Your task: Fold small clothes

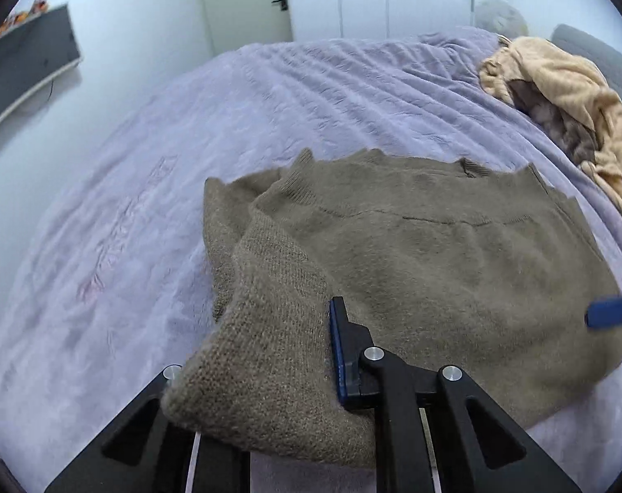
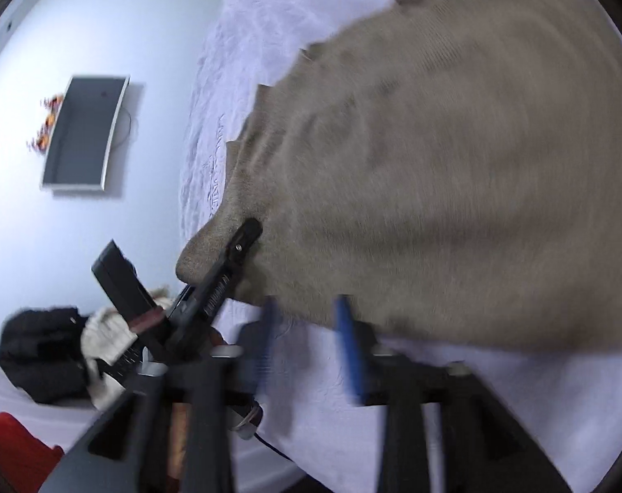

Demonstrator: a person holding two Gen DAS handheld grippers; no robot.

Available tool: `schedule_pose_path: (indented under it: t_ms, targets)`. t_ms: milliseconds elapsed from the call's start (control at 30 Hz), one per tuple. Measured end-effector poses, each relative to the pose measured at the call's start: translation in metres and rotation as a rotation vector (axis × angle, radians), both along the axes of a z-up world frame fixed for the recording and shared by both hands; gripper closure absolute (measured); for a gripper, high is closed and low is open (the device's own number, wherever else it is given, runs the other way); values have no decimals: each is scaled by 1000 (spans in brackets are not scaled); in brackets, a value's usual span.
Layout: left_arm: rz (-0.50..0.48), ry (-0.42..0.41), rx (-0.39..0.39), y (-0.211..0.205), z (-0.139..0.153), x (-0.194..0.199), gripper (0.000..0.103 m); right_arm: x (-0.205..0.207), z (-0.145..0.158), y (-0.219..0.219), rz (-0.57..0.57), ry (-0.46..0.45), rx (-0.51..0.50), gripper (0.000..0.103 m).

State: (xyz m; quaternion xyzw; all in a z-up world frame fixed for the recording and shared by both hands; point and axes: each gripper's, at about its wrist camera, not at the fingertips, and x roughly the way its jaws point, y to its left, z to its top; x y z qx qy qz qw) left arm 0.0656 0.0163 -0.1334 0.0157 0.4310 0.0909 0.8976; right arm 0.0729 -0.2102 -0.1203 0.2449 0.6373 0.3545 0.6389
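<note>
One olive-brown knitted sweater (image 1: 413, 263), fuzzy wool-like yarn, ribbed at the collar and hems, lying on a bed under a pale lavender quilted bedspread (image 1: 179, 189). Body spread mostly flat, neckline toward the far side; a faint horizontal seam crosses the chest. Left portion doubled over, with coarser knit texture showing on the raised fold nearest the lens.

Left hand-held gripper (image 1: 261, 374): black frame, blue-padded fingers (image 1: 338, 353); clamped onto the raised fold of the sweater, which drapes over and hides the left finger. In the right wrist view the same gripper appears from the side, its tip pressed into the sweater's corner (image 2: 212, 246).

Right hand-held gripper (image 2: 311, 349): blue fingers (image 2: 350, 349) spread apart, nothing between them, poised at the near hem of the sweater over the bedspread; image motion-blurred. Its blue tip shows at the right edge of the left wrist view.

Other items: one crumpled beige fleece garment (image 1: 565, 94) at the far right of the bed, well apart from the sweater; one dark wall-mounted screen (image 2: 84, 131) on a white wall; one white door with black handle (image 1: 245, 0); one black garment (image 2: 39, 353) and one red item (image 2: 10, 439) beyond the bed.
</note>
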Motion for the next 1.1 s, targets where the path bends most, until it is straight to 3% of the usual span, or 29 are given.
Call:
schedule_pose_path:
  t_ms: [33,167,333,600,867,900,967,1000,1100]
  targets:
    - [-20,-8,24,-3,3,-1,85,12,11,4,23,-25,-19,14]
    - [-95,-34,112,-17,8,-6,85,55,30,42,161,-48,-46,14]
    - [-132,-48,136,-21,6,-5,85,85,37,132,381,-72,-120,14]
    - [-145,-57,124,-15,6,-13,85,94,10,249,619,-45,-310,14]
    - [-147,-54,129,-10,4,-16,85,88,-32,310,757,-69,-532,14]
    - [-145,-52,125,-9,4,-15,85,89,-37,310,754,-61,-544,17]
    - [-140,-53,108,-7,7,-14,85,95,-41,304,723,-66,-564,50]
    - [-142,-59,101,-7,11,-14,85,99,-41,298,713,-76,-570,81]
    - [-164,-80,86,-14,26,-12,85,112,-33,272,621,-41,-437,87]
